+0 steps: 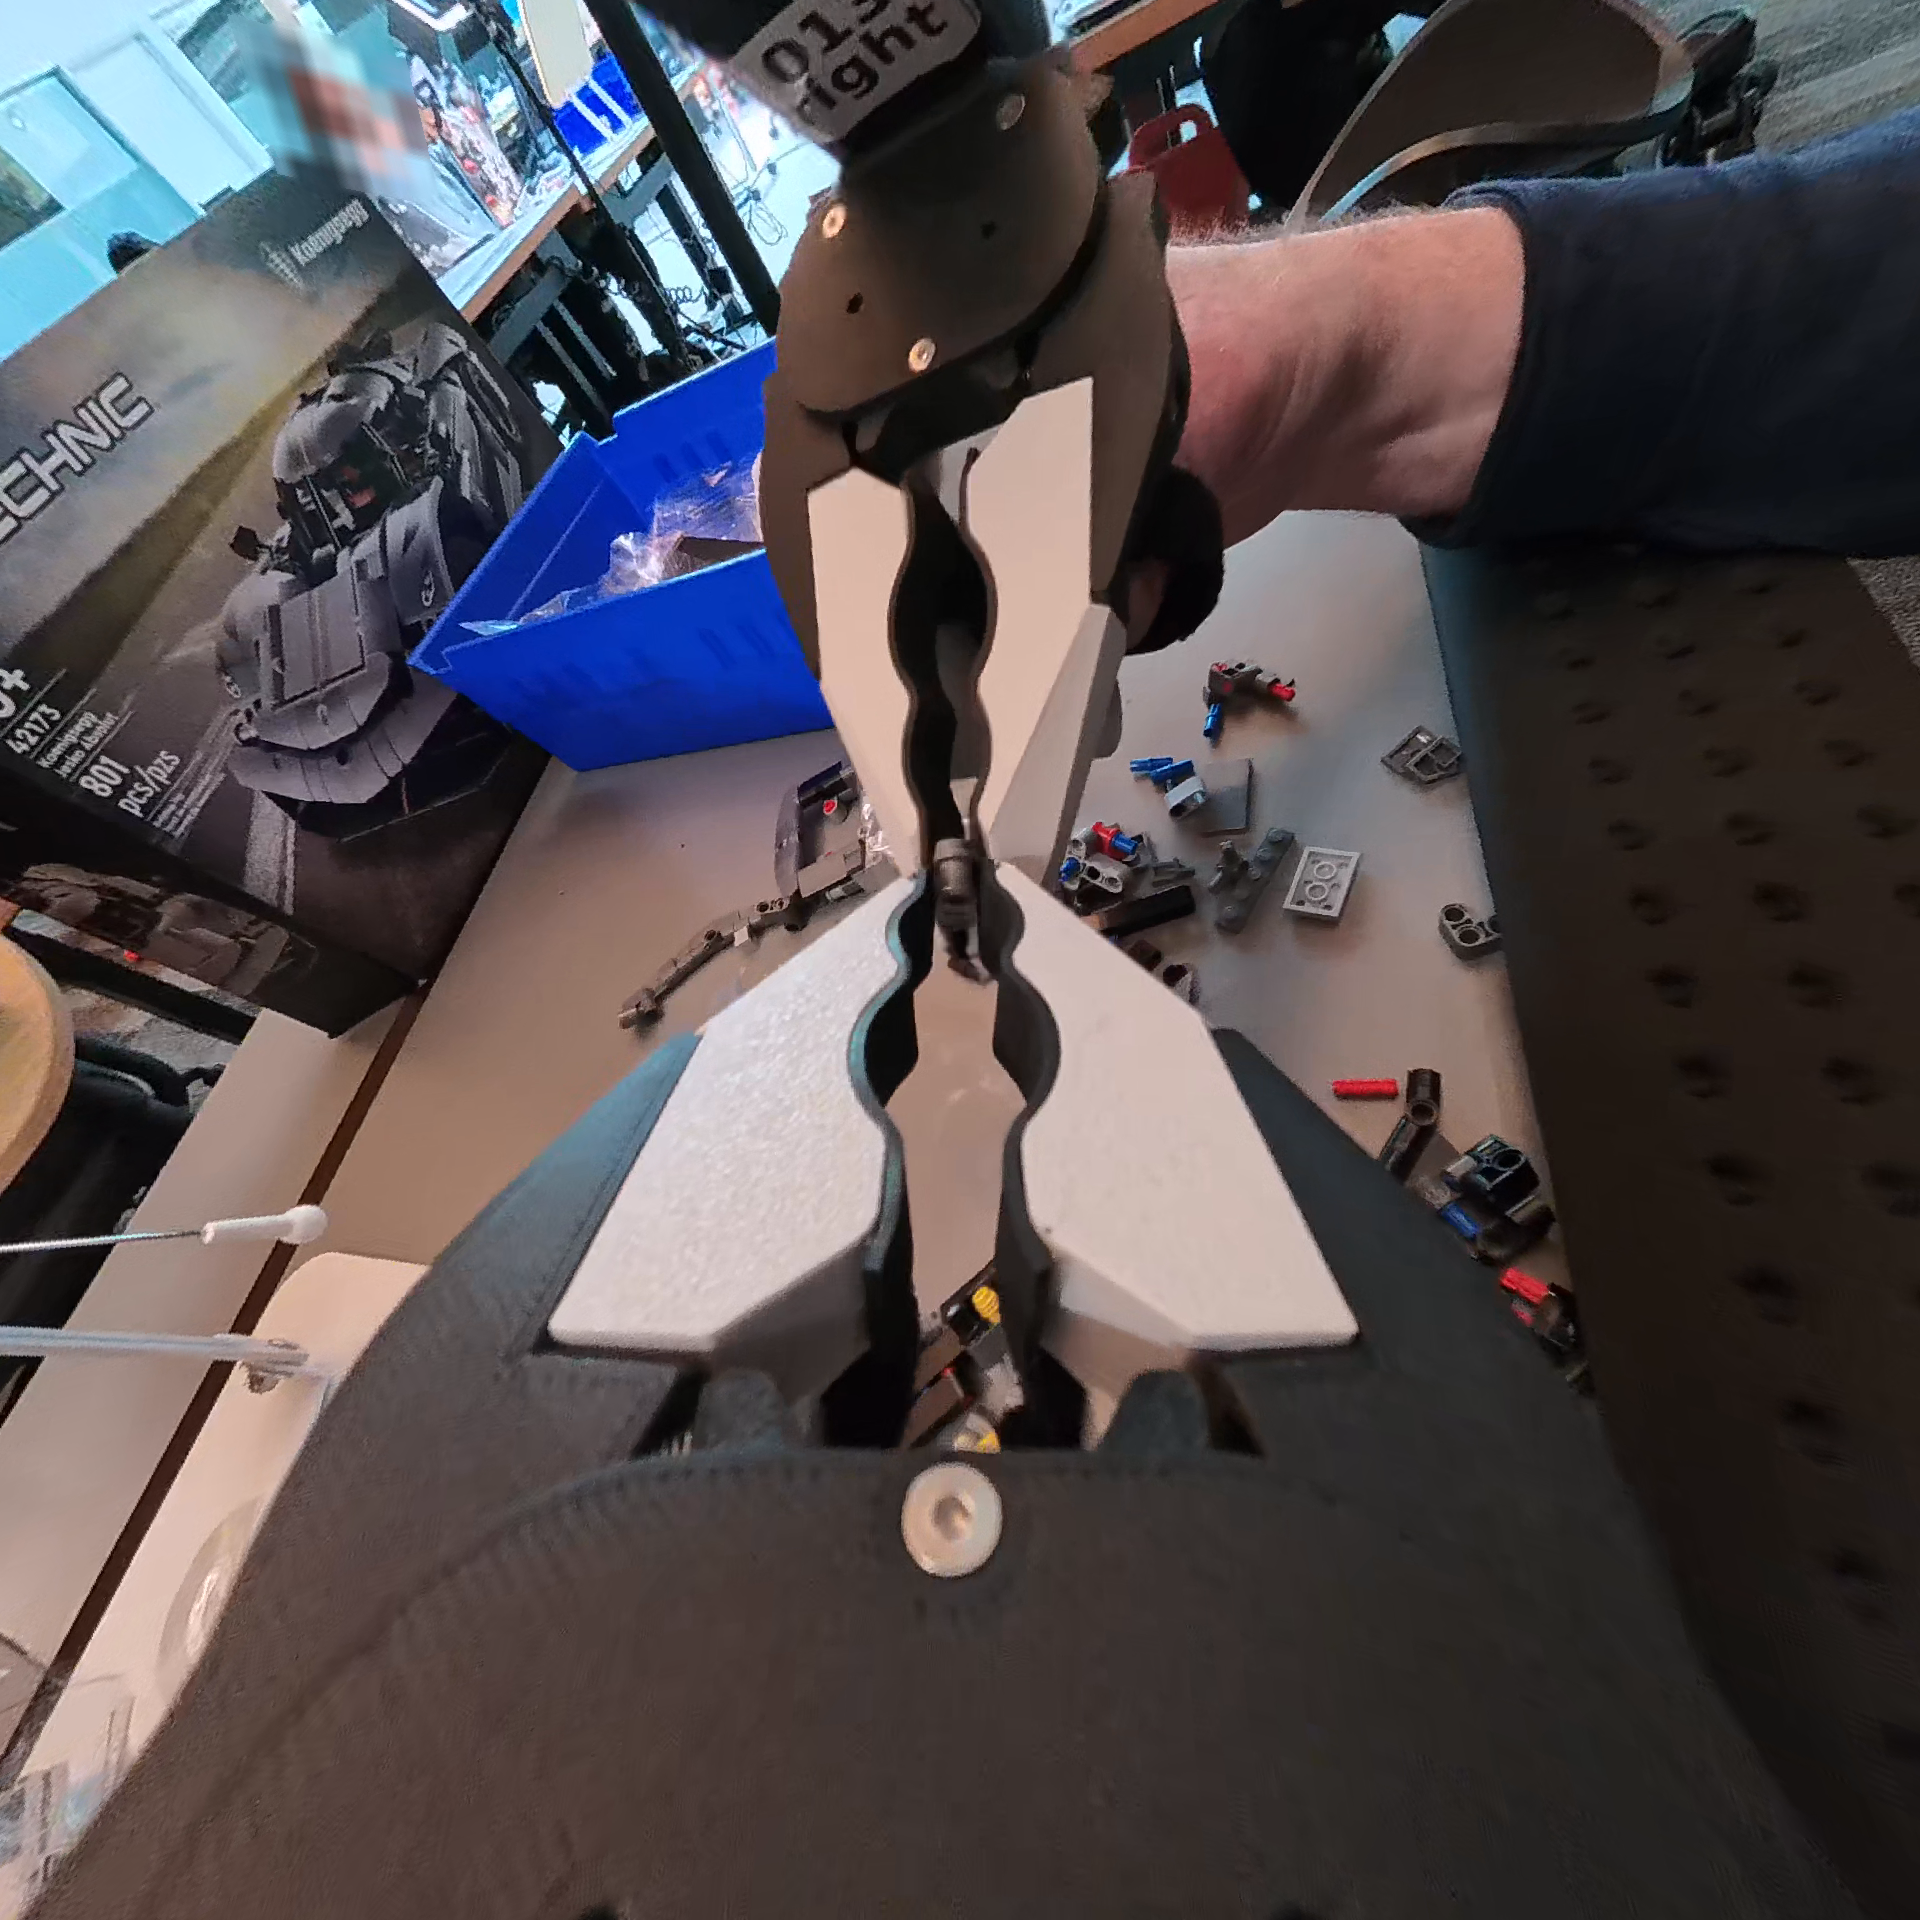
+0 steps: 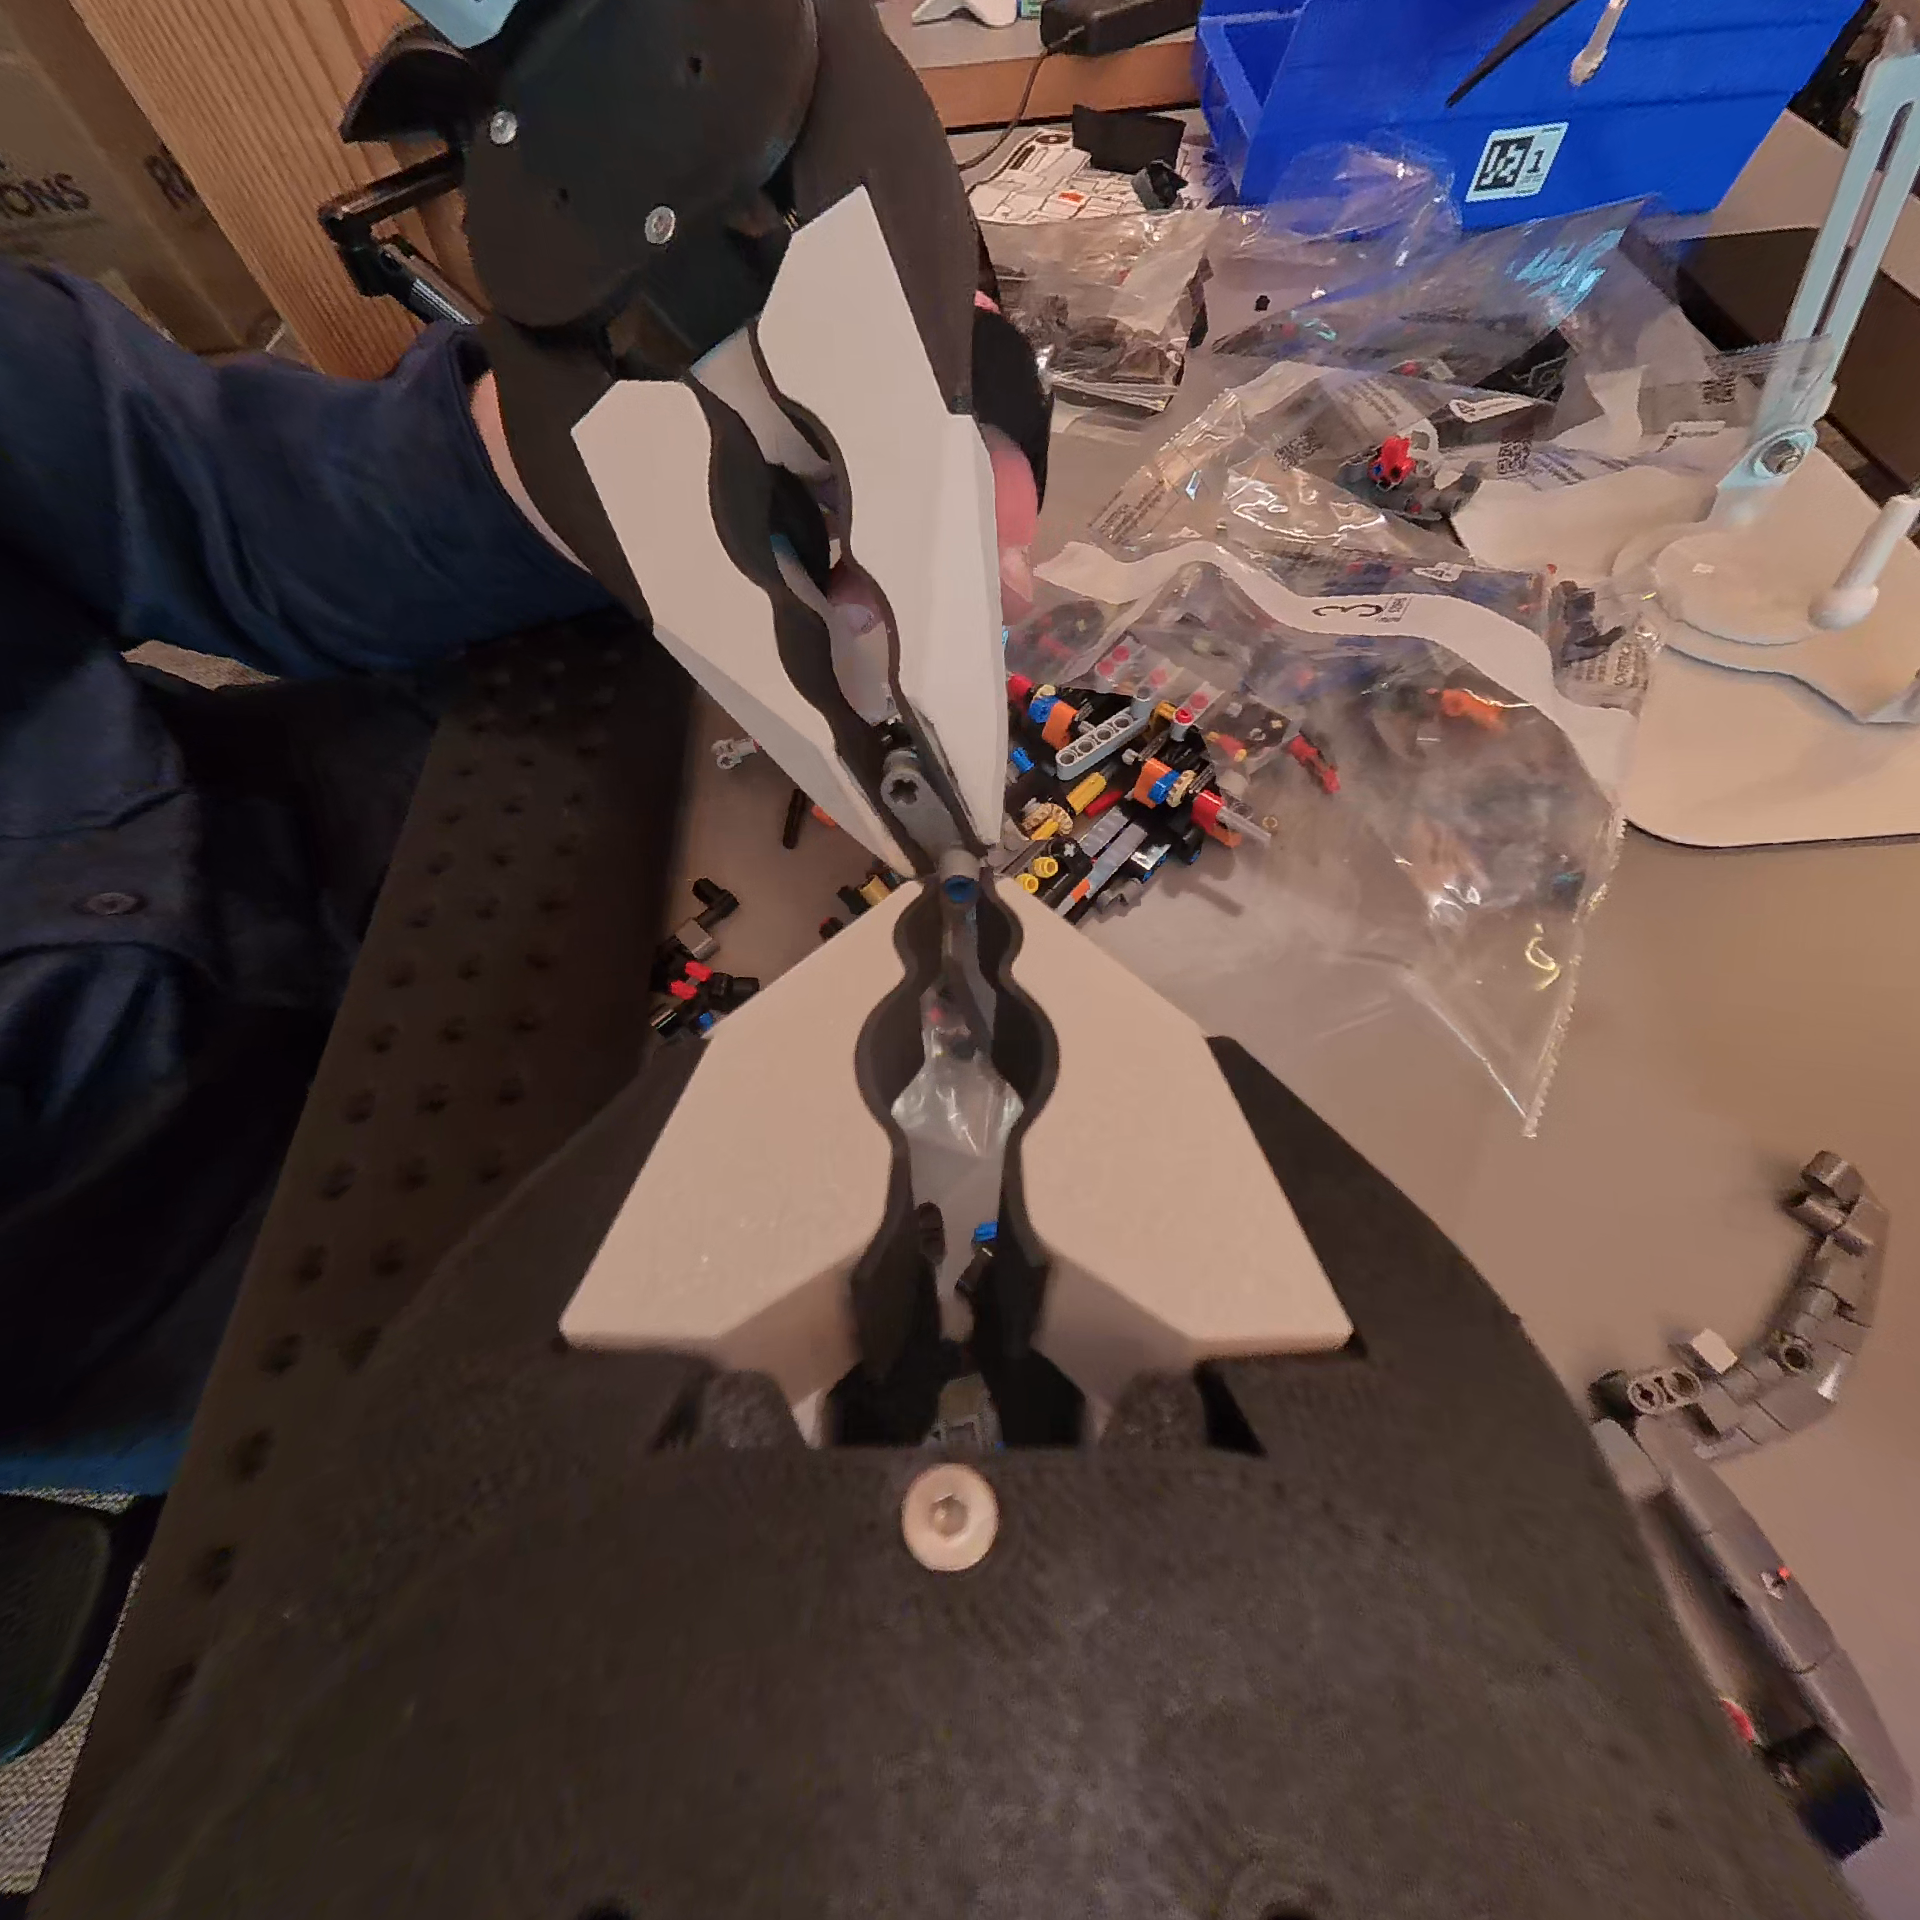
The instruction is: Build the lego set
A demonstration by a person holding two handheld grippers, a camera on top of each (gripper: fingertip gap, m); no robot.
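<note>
Lego beam (image 2: 914, 795), flat grey plastic, pinched in left tool (image 2: 940, 831); blue-tipped pin (image 2: 954, 888) in right tool (image 2: 951, 914)

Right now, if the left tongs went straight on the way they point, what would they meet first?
Most likely the right tongs, tip to tip with the left tongs, or first the small grey lego piece pinched between them; depth is unclear.

Grey table (image 1: 644, 862) carries blue bin (image 1: 634, 644), dark set box (image 1: 239, 582) beside it, loose bricks (image 1: 1320, 883) scattered near black perforated mat (image 1: 1714, 935); clear parts bags (image 2: 1351, 623), white stand base (image 2: 1766, 748), curved grey assembly (image 2: 1787, 1340).
</note>
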